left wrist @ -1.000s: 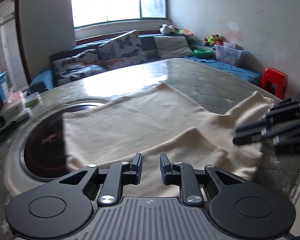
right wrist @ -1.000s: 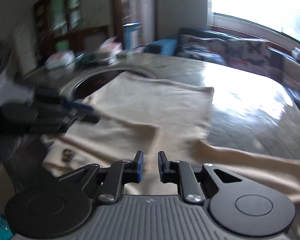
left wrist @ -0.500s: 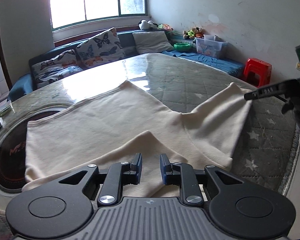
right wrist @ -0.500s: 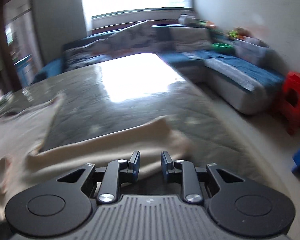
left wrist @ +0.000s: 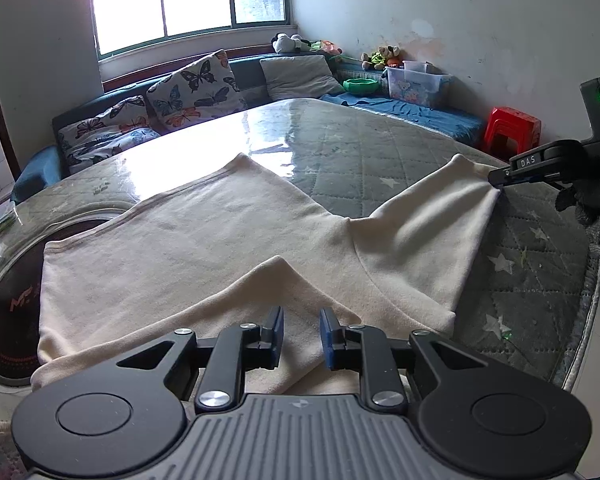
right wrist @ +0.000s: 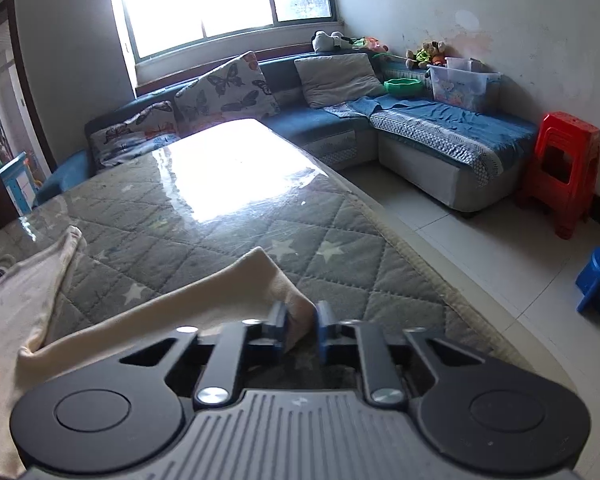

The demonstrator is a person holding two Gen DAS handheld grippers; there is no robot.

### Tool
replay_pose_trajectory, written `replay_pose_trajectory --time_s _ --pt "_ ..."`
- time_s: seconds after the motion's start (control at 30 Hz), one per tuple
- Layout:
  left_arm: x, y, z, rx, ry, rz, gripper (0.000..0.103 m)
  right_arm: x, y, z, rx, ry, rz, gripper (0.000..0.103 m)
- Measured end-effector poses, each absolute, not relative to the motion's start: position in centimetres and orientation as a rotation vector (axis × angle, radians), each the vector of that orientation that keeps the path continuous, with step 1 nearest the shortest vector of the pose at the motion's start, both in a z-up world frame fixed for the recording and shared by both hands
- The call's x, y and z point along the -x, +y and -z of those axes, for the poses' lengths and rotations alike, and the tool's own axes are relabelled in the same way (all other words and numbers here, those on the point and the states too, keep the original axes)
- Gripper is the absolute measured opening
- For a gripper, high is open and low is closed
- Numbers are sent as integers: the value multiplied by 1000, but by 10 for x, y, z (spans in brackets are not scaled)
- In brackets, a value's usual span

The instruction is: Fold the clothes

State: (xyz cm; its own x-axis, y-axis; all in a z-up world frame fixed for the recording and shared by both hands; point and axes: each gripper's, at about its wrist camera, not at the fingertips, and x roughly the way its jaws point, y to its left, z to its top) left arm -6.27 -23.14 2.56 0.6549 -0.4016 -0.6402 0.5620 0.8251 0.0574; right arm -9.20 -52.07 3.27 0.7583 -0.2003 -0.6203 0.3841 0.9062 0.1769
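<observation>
The cream shirt (left wrist: 204, 240) lies spread across the quilted grey tabletop (left wrist: 380, 160), its body flat and reaching left over the dark round inset (left wrist: 4, 312) at the tabletop's left end. One sleeve (left wrist: 236, 312) is folded across the near part of the body, its pointed end aimed toward the middle of the cloth. The other sleeve (left wrist: 432, 216) stretches out to the right, its cuff drawn up toward the tabletop's right edge.

The left hand-held gripper (left wrist: 301, 332) hovers over the folded sleeve at the near edge, its blue-padded fingers (left wrist: 277, 330) apart with nothing between them.

The right hand-held gripper (right wrist: 301, 326) is at the far-right sleeve's cuff: in its own wrist view a bit of cream cloth sits between the fingers (right wrist: 323, 326), lying against the left pad, with a gap at the right one. From the left wrist view its black tip (left wrist: 500, 176) meets the cuff corner, and the fabric puckers toward it. A dark-gloved hand (left wrist: 592, 208) holds that gripper.
</observation>
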Motion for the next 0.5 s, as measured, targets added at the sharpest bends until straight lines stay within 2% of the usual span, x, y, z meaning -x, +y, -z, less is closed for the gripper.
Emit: replay_pose_trajectory --time_s 0.5 --pt "66 -210 -36 -221 621 519 25 109 -487 -120 -283 464 108 5"
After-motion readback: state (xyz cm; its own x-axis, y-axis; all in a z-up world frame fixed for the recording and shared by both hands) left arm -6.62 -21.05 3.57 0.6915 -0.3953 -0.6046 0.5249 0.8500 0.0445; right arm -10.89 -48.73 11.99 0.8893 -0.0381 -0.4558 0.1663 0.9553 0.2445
